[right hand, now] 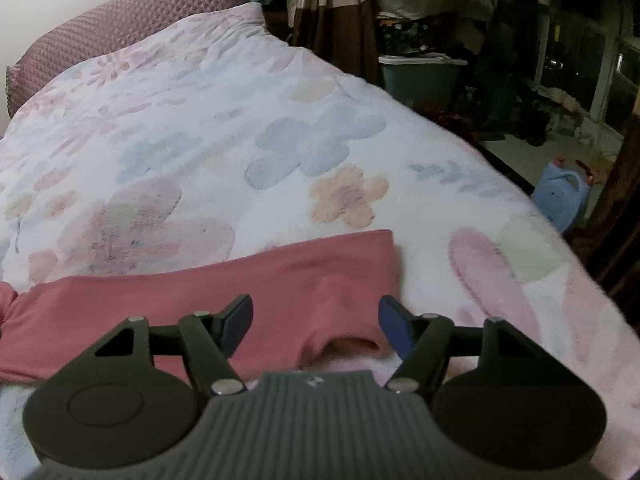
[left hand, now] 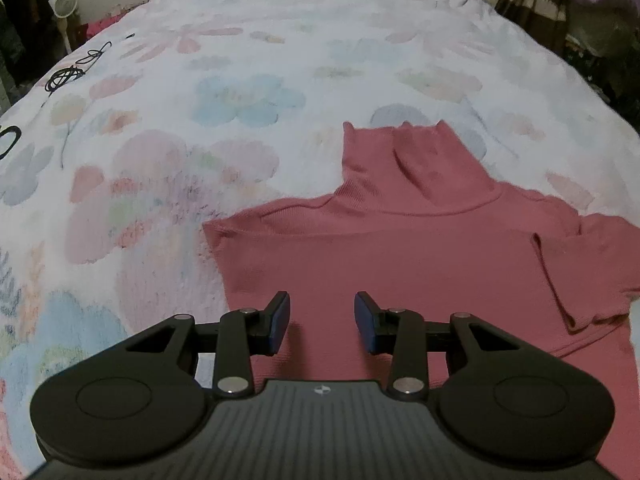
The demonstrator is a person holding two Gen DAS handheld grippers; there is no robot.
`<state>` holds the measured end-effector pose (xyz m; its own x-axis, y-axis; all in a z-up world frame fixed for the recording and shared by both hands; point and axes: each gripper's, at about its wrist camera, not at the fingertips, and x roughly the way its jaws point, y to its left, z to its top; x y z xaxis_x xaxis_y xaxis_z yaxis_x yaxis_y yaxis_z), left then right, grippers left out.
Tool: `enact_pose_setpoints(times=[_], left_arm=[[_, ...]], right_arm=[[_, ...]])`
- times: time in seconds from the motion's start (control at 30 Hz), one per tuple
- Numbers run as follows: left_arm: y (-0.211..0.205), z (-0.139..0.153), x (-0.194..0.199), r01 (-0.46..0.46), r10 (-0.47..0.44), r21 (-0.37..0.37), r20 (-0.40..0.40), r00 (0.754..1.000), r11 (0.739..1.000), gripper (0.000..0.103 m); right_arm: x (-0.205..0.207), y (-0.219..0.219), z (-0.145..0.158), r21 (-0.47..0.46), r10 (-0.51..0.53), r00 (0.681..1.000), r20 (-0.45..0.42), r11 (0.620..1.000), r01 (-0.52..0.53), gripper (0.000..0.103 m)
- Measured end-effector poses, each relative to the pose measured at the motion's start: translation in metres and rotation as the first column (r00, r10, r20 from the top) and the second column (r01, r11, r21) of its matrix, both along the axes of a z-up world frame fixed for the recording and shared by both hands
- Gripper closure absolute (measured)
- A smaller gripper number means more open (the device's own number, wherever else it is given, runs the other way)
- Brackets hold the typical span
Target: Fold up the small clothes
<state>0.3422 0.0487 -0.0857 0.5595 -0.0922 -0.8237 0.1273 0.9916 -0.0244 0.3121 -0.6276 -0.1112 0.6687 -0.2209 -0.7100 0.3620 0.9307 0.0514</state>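
A pink ribbed turtleneck top (left hand: 400,256) lies flat on a floral bedspread (left hand: 224,92), collar pointing away, with one sleeve folded over its right side (left hand: 560,276). My left gripper (left hand: 322,320) is open and empty, just above the top's body near its left edge. In the right wrist view a pink sleeve (right hand: 224,288) stretches across the bedspread (right hand: 280,140), its cuff opening (right hand: 348,346) facing me. My right gripper (right hand: 316,328) is open and empty, its jaws standing on either side of that cuff end.
Black cables (left hand: 72,70) and a black loop (left hand: 10,140) lie on the bed's far left. A pink pillow (right hand: 120,28) is at the head. Beside the bed's right edge stand a green bin (right hand: 420,76) and a blue jug (right hand: 560,200).
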Motion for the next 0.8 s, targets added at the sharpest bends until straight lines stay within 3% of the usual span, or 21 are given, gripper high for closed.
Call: enact_pose_setpoints(times=[0.13, 0.3, 0.37, 0.4, 0.43, 0.47, 0.63, 0.8], left_arm=[[-0.002, -0.005, 0.003, 0.003, -0.002, 0.014, -0.017, 1.0, 1.0, 0.059], [-0.005, -0.01, 0.007, 0.003, -0.003, 0.007, -0.038, 0.999, 1.0, 0.059], [-0.006, -0.011, 0.007, 0.004, -0.004, 0.009, -0.042, 0.999, 1.0, 0.059], [-0.006, -0.011, 0.007, 0.005, -0.004, 0.006, -0.043, 0.999, 1.0, 0.059], [-0.006, -0.011, 0.006, 0.006, -0.006, 0.001, -0.042, 0.999, 1.0, 0.059], [-0.006, -0.01, 0.005, 0.009, -0.009, -0.004, -0.04, 0.999, 1.0, 0.059], [0.001, 0.0, 0.001, 0.008, -0.009, -0.028, -0.019, 1.0, 1.0, 0.059], [0.018, 0.014, -0.005, -0.013, 0.013, -0.08, -0.008, 1.0, 0.997, 0.059]], right_arm=[[0.02, 0.005, -0.016, -0.008, 0.037, 0.999, -0.01, 0.999, -0.037, 0.037], [0.038, -0.001, -0.041, -0.054, -0.014, 0.995, -0.096, 0.999, 0.009, 0.042], [0.04, -0.006, -0.048, -0.055, -0.029, 0.993, -0.118, 0.998, 0.022, 0.07], [0.04, -0.007, -0.049, -0.056, -0.037, 0.992, -0.123, 0.998, 0.03, 0.079], [0.04, -0.009, -0.049, -0.048, -0.045, 0.992, -0.119, 0.998, 0.04, 0.096], [0.04, -0.011, -0.047, -0.036, -0.049, 0.992, -0.117, 0.998, 0.045, 0.098], [0.032, 0.001, -0.018, -0.033, -0.028, 0.998, -0.059, 0.999, 0.026, 0.101], [0.026, 0.04, 0.048, 0.041, 0.054, 0.996, 0.063, 0.998, -0.057, 0.101]])
